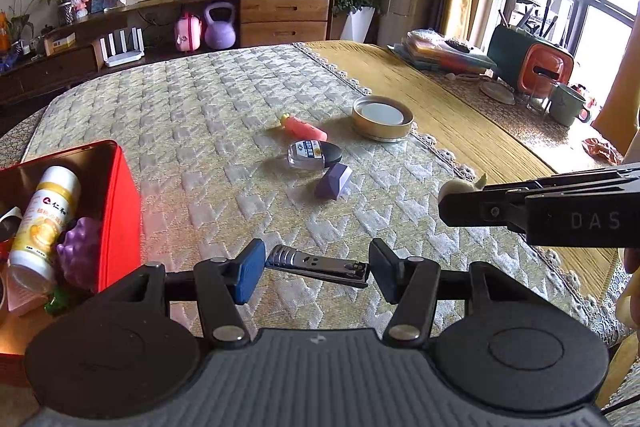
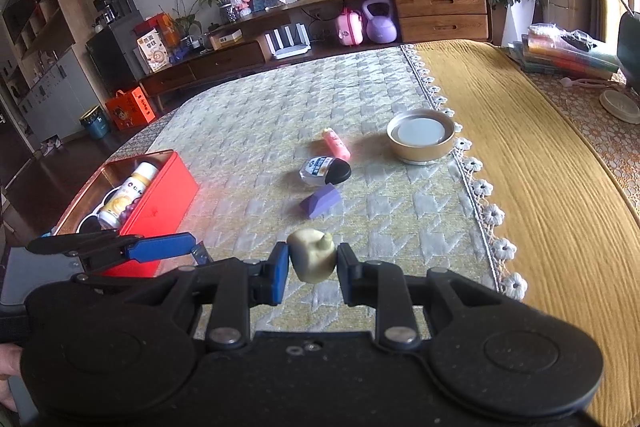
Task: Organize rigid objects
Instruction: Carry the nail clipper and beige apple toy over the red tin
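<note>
My left gripper [image 1: 318, 267] is shut on a silver nail clipper [image 1: 316, 264], held crosswise above the quilted cloth. My right gripper [image 2: 313, 263] is shut on a small cream garlic-shaped toy [image 2: 313, 259]; in the left wrist view the same toy [image 1: 458, 187] shows at the tip of the right gripper. A red tin box [image 1: 116, 211] [image 2: 160, 195] at the left holds a white bottle [image 1: 44, 219] and a purple grape toy [image 1: 80, 251]. On the cloth lie a pink tube [image 1: 306, 128], a clear bottle with a black cap [image 1: 314, 153], a purple wedge [image 1: 334, 181] and a gold round tin [image 1: 382, 118].
A yellow cloth [image 2: 540, 187] with a lace edge covers the table's right part. Books [image 1: 444, 53], a green mug [image 1: 568, 105] and an orange-lidded container [image 1: 544, 67] stand at the far right. A wooden sideboard [image 1: 280, 15] lies beyond the table.
</note>
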`<state>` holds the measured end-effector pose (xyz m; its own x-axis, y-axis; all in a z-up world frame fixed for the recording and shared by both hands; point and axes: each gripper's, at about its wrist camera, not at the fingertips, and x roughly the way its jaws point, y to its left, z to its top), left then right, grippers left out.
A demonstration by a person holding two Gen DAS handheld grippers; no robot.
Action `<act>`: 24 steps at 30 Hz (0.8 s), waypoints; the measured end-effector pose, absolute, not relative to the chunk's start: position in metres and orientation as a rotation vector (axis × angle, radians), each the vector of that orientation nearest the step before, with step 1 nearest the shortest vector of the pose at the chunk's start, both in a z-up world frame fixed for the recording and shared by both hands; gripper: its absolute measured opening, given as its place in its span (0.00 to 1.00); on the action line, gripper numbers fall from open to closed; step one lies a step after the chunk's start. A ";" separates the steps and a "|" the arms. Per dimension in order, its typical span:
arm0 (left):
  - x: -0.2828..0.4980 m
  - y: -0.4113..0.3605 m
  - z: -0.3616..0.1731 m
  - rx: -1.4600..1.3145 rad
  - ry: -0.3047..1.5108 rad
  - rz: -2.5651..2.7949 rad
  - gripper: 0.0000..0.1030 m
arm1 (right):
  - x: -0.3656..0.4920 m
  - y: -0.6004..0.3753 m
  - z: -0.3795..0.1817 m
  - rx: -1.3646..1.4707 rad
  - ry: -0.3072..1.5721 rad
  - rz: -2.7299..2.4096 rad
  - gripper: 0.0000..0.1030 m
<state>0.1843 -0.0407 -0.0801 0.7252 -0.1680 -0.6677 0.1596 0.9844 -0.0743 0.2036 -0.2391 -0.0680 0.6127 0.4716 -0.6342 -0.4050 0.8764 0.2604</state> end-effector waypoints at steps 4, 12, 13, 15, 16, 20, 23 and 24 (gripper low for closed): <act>0.177 -0.032 -0.071 -0.032 0.747 -0.153 0.55 | 0.193 -0.234 -0.059 0.086 0.748 0.515 0.25; 0.163 -0.005 -0.053 -0.094 0.739 -0.100 0.55 | 0.175 -0.219 -0.043 0.055 0.725 0.541 0.25; 0.161 0.001 -0.051 -0.101 0.738 -0.090 0.55 | 0.173 -0.216 -0.041 0.054 0.720 0.546 0.25; 0.157 0.010 -0.048 -0.110 0.733 -0.074 0.55 | 0.170 -0.211 -0.038 0.047 0.715 0.554 0.25; 0.155 0.015 -0.046 -0.112 0.730 -0.065 0.55 | 0.168 -0.207 -0.037 0.037 0.713 0.560 0.25; 0.147 0.036 -0.039 -0.136 0.719 -0.034 0.55 | 0.163 -0.189 -0.032 0.015 0.707 0.582 0.25; 0.141 0.054 -0.036 -0.154 0.712 -0.008 0.55 | 0.160 -0.173 -0.029 -0.006 0.706 0.607 0.25; 0.140 0.060 -0.035 -0.159 0.711 0.001 0.55 | 0.158 -0.167 -0.029 -0.013 0.705 0.615 0.25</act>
<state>0.1396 0.0598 -0.0348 0.7584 -0.0527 -0.6497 -0.0551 0.9880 -0.1445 0.1585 -0.1673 -0.0287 0.5932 0.5250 -0.6103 -0.5336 0.8241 0.1902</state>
